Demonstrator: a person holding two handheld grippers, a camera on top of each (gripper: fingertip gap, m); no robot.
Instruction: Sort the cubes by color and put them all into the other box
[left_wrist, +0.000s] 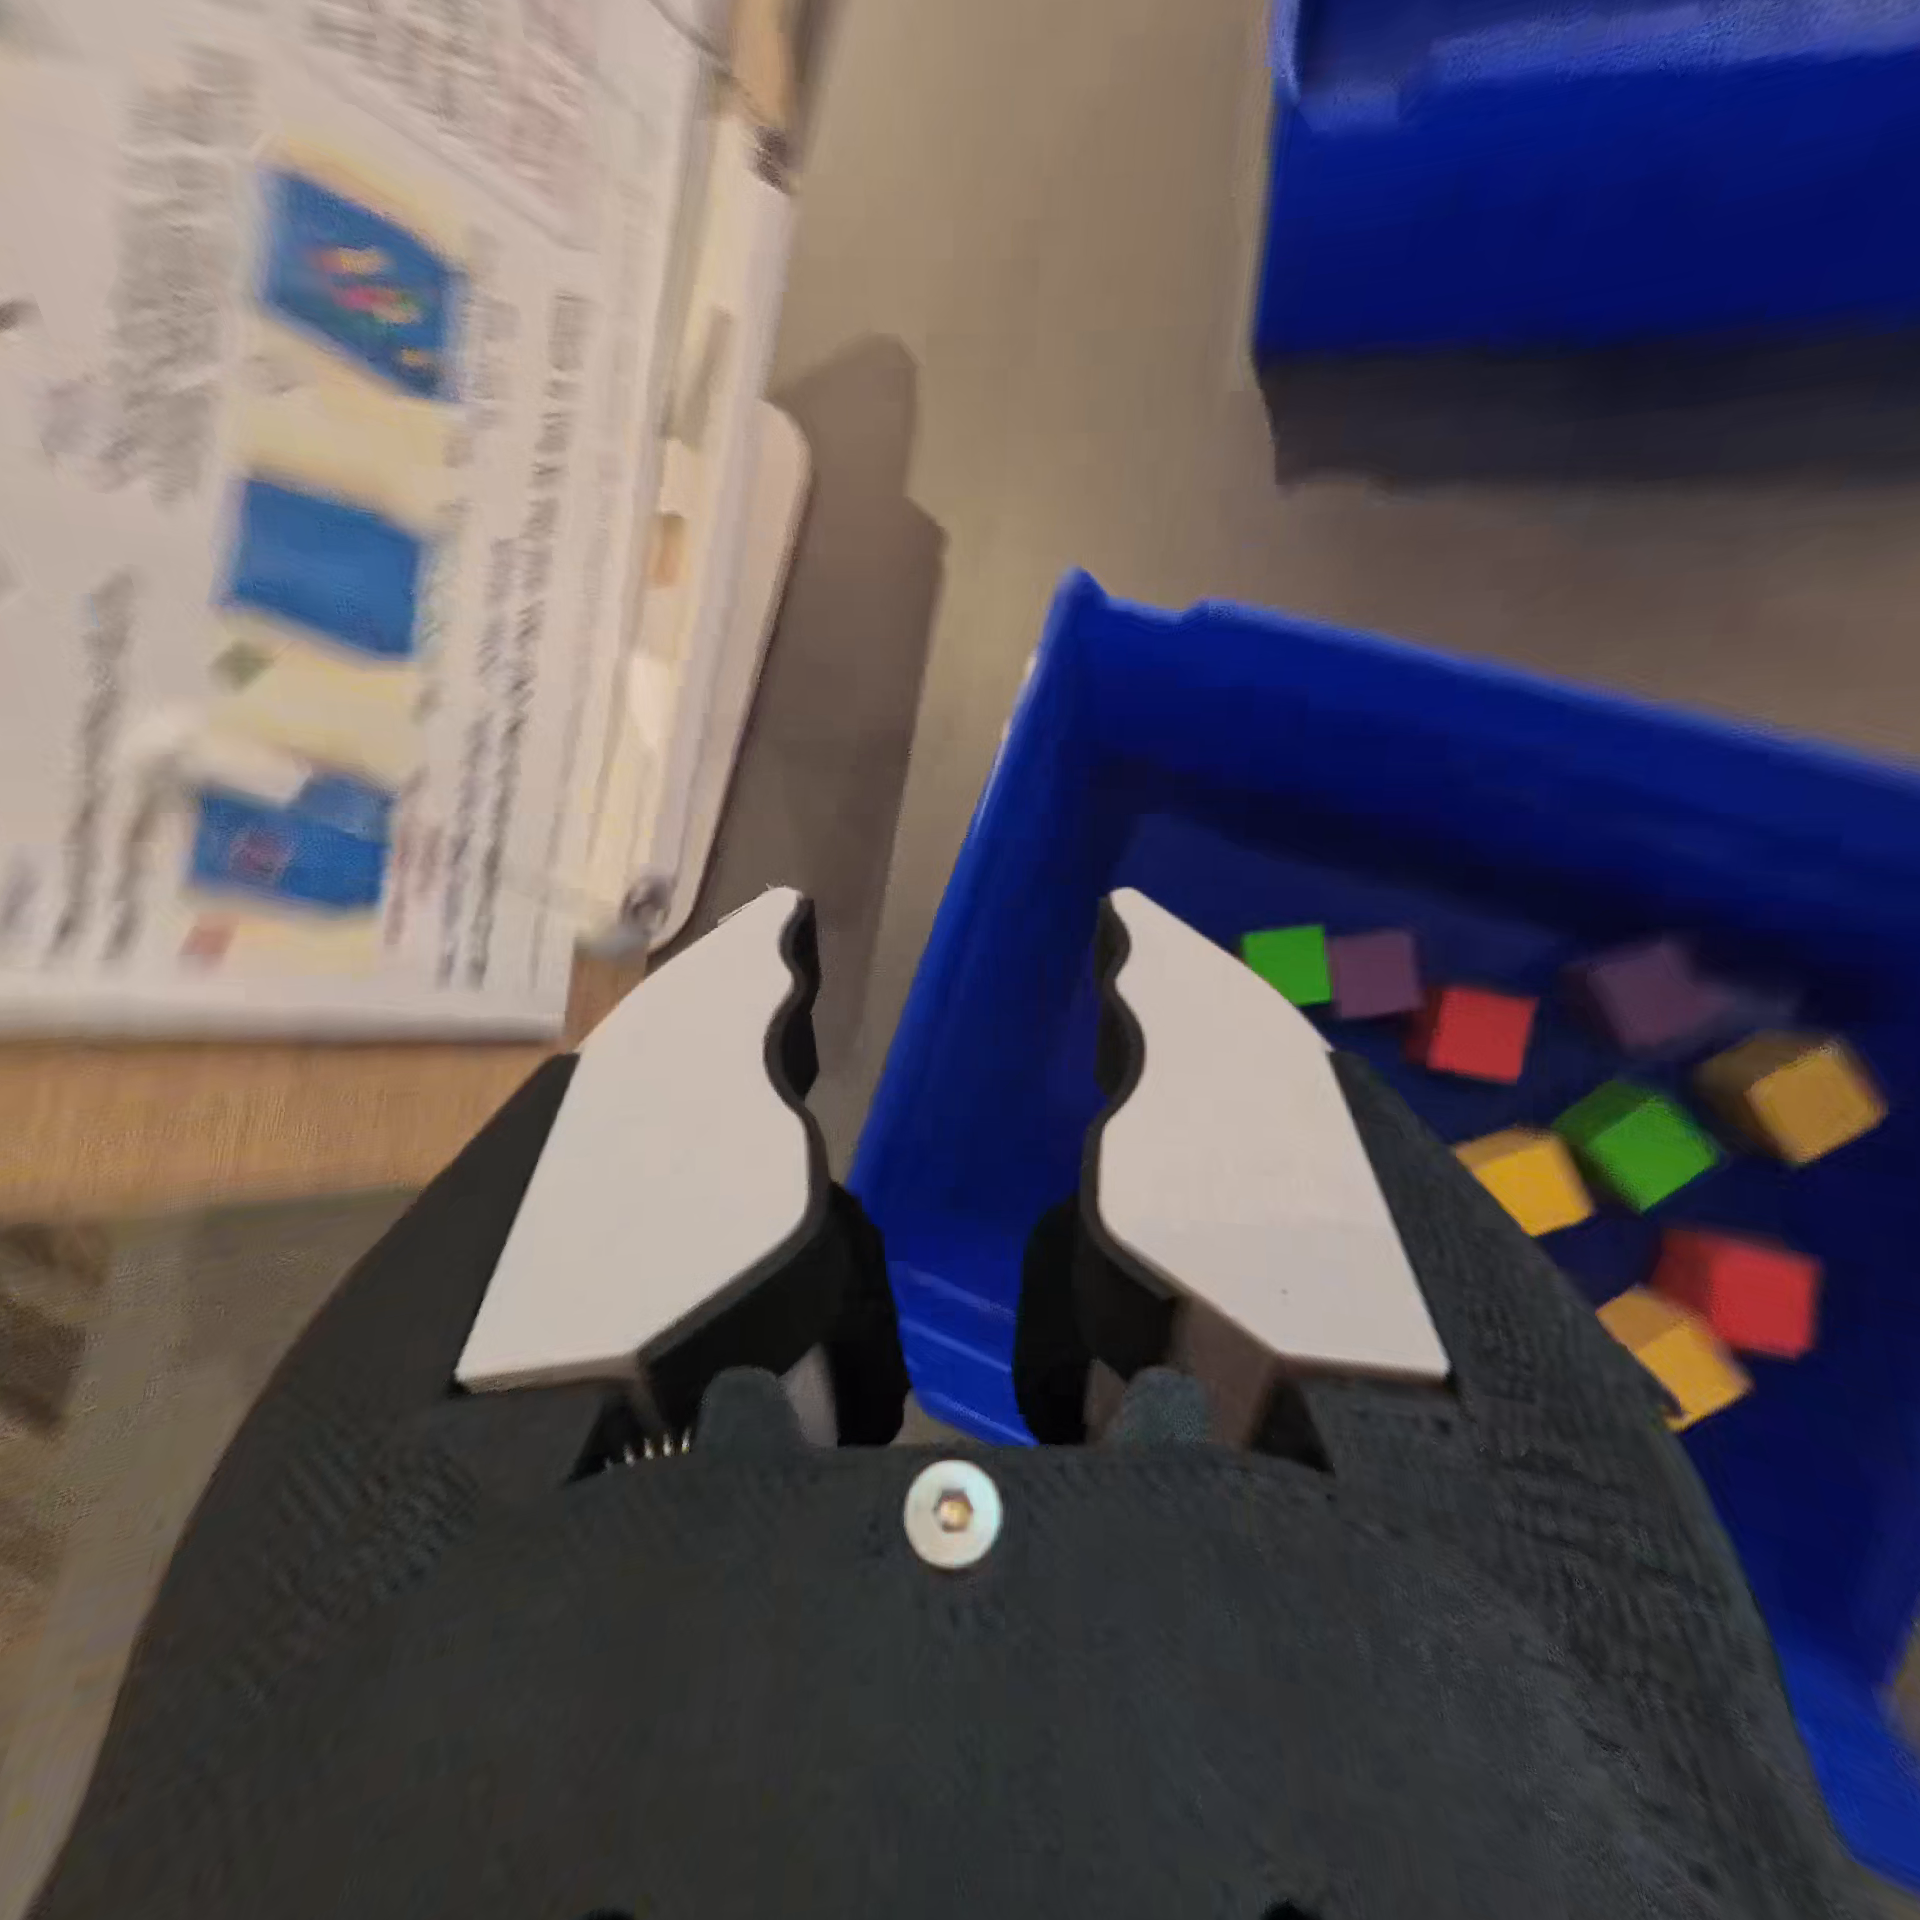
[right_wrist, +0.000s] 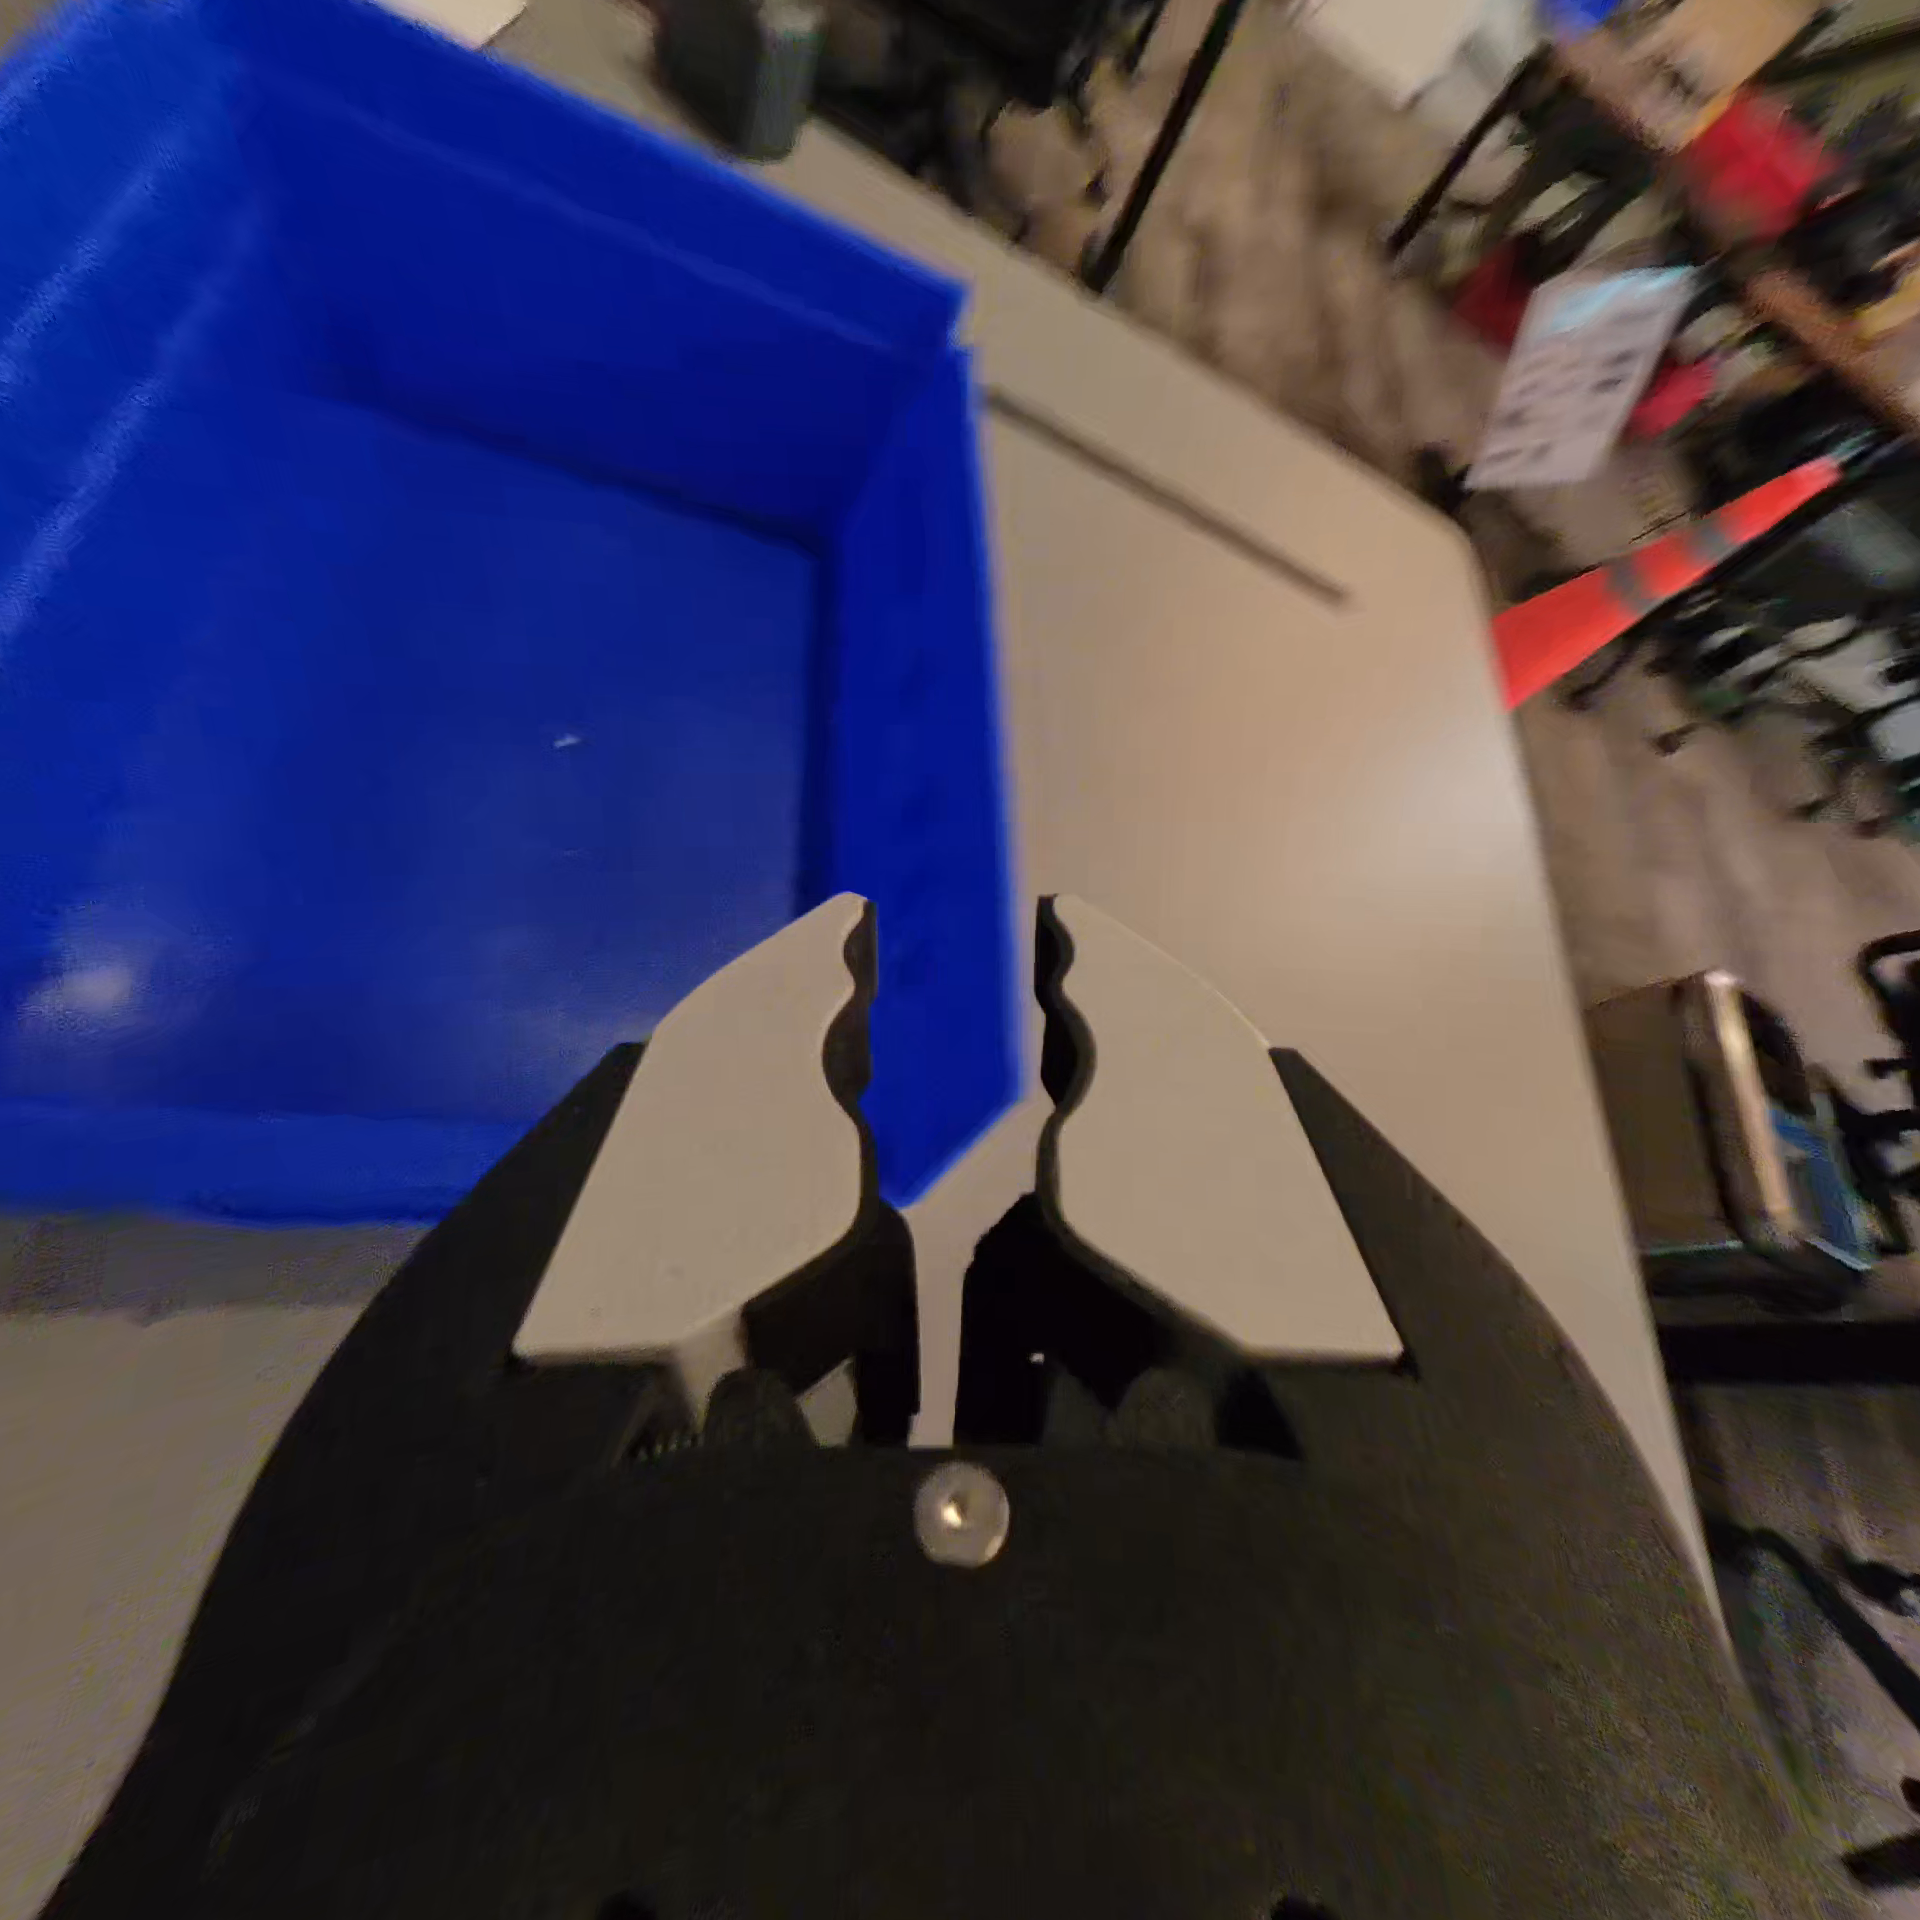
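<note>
Over the near corner of a blue bin (left_wrist: 977, 1039) holding coloured cubes (left_wrist: 1636, 1138), the left tool (left_wrist: 954, 914) hangs released, empty. The right tool (right_wrist: 956, 914) — parted, gripping nothing — sits by a second blue bin (right_wrist: 914, 644), seemingly empty though blurred — both on the counter (right_wrist: 1195, 727).

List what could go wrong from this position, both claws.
1. The open left claw straddles the left wall of the blue bin holding the coloured cubes; lowering or closing may catch the wall and tip or drag the bin.
2. The right claw, open, hangs over the right wall of the other blue bin near the table edge; a nudge might slide it.
3. Both views are blurred, so aim is uncertain.
</note>
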